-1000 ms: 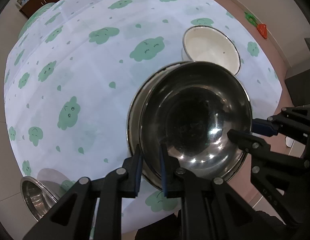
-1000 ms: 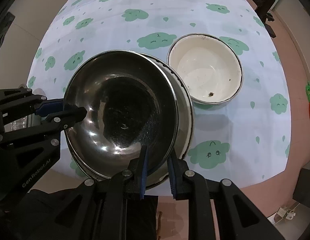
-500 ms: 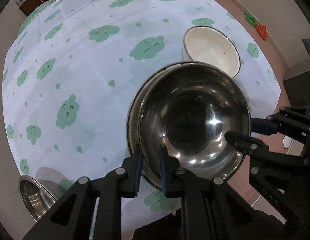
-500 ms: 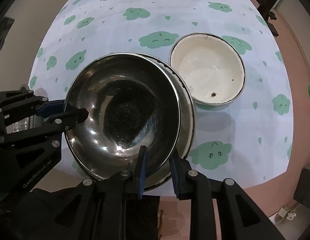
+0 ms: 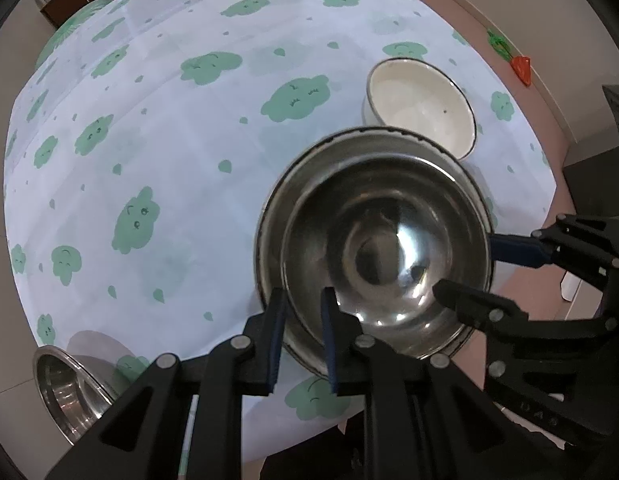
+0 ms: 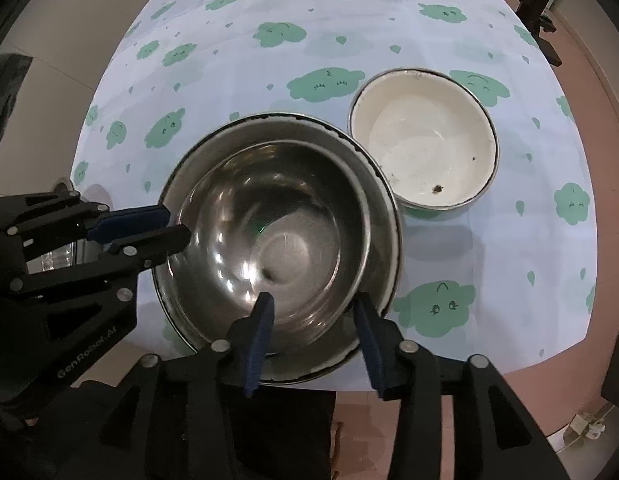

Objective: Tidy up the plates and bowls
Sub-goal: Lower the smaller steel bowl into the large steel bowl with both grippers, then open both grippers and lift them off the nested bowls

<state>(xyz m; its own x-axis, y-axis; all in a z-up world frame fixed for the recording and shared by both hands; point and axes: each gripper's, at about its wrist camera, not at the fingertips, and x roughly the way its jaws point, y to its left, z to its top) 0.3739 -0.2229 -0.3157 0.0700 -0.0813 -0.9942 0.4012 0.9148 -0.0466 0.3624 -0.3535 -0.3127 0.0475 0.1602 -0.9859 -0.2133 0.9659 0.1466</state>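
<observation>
Steel bowl nested in the larger bowl, both hand-held grippers letting go.

Lower centre of the right wrist view: the right hand-held gripper [image 6: 311, 320] has just been opening, its jaws now standing apart astride the near rims and clear of them. The left hand-held gripper [image 5: 302, 314] has eased slightly, pads nearly together either side of the steel bowl [image 5: 385, 256] rim, seemingly barely touching it. That bowl sits inside the larger bowl [image 6: 379, 216] near the tabletop [image 6: 237, 80] edge, so this stacking looks done. Beyond, upper right, the cream bowl [image 6: 423, 140] stands alone; another steel bowl [image 5: 65, 384] waits lower left in the left wrist view. Both seem left to gather.
</observation>
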